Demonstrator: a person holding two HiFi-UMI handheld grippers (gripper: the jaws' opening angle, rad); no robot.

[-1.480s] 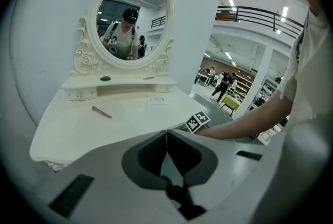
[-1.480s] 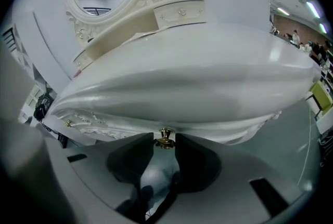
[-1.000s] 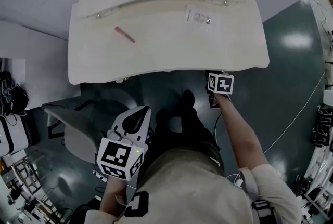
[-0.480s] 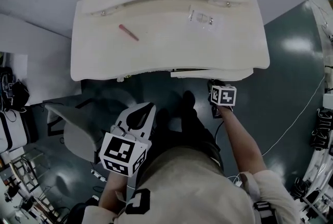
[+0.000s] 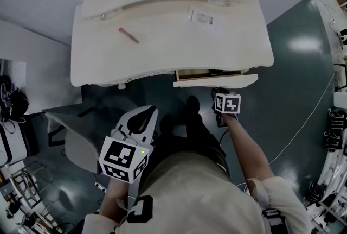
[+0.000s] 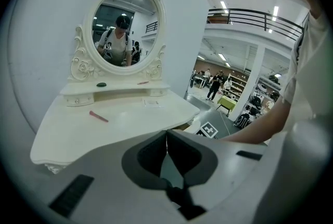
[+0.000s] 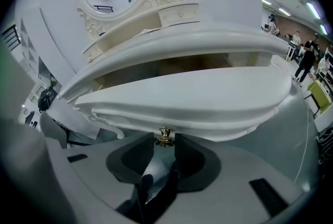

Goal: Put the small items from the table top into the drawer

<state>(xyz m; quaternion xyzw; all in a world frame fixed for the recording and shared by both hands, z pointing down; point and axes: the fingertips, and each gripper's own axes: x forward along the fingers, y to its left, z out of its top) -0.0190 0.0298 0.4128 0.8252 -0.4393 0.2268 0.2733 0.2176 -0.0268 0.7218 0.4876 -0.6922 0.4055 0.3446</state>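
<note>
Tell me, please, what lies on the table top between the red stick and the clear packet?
Nothing: the head view shows bare table top between the red stick and the clear packet.

No text is legible; the flat packet [image 5: 204, 17] may bear print, too small to read.

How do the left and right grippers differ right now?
The left gripper has its jaws closed on nothing; the right gripper has its jaws clamped on the brass drawer knob. The left gripper is held back from the table, beside the person; the right gripper is at the front of the partly open drawer. Both carry a marker cube.
</note>
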